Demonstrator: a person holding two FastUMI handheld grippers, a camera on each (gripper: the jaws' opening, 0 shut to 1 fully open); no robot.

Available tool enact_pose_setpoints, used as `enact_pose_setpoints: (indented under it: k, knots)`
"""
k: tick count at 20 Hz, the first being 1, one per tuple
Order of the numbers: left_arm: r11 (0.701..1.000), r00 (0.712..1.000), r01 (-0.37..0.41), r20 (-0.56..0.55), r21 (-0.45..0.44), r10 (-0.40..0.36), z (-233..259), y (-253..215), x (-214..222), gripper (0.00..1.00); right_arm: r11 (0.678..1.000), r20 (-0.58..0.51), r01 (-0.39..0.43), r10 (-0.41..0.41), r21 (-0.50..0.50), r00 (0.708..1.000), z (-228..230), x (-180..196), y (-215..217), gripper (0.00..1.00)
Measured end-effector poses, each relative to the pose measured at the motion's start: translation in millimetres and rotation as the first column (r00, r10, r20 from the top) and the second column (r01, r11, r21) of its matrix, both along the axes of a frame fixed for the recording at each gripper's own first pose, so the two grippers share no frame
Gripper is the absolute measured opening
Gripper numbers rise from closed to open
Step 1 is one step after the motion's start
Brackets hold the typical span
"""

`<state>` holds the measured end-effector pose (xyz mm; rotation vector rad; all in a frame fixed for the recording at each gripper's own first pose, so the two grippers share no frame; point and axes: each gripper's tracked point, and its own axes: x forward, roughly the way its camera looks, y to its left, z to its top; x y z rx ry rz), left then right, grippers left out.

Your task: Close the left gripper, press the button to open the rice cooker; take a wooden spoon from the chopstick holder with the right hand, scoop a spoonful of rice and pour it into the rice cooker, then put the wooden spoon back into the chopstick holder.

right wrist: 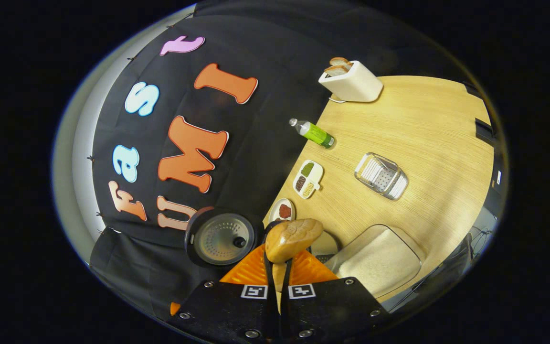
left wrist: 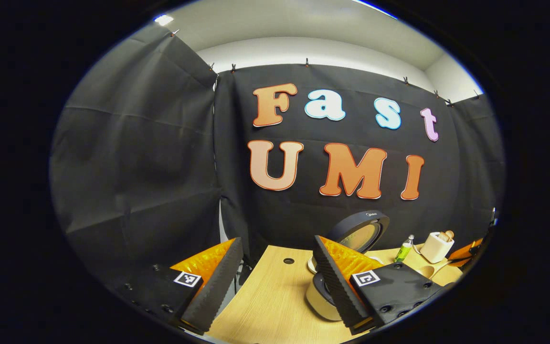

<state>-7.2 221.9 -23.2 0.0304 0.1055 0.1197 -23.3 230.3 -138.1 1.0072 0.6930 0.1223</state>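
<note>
In the right gripper view the right gripper (right wrist: 280,277) has its two fingers drawn tight together on the handle of the wooden spoon (right wrist: 293,239), whose rounded bowl stands just past the fingertips, back toward the camera, so whether it carries rice cannot be told. Just beyond the spoon on one side is the rice cooker (right wrist: 222,237), its lid swung up and the metal inner face showing; on the other side, close by, lies a clear container of rice (right wrist: 380,260). Farther out on the wooden table (right wrist: 437,124) come a small dish, a divided dish (right wrist: 308,178), a wire rack (right wrist: 381,175), a green bottle (right wrist: 314,133) and a toaster (right wrist: 351,81). In the left gripper view the left gripper (left wrist: 275,272) is spread wide and holds nothing; beyond its right finger stands the opened cooker.
</note>
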Motion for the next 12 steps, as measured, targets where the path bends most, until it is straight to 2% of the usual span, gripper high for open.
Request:
enact_pose_setpoints:
  k: [7, 10, 12]
  knots:
    - [1.0, 1.0, -0.008, -0.009, 0.03, 0.008, -5.2, 4.0, 5.3, 0.97, 0.999, 0.072, -0.04, 0.042, -0.032, 0.997, 34.4, 55.6, 31.0, 0.02]
    - [1.0, 1.0, -0.023, -0.002, 0.016, 0.023, -4.7, 7.0, 9.3, 1.0, 0.997, 0.094, -0.061, 0.065, -0.052, 0.993, 41.5, 79.5, 49.1, 0.02]
    - [0.999, 1.0, -0.029, -0.001, 0.013, 0.029, -5.5, 8.6, 12.8, 0.96, 0.995, 0.106, -0.069, 0.077, -0.078, 0.991, 41.2, 93.2, 58.2, 0.02]
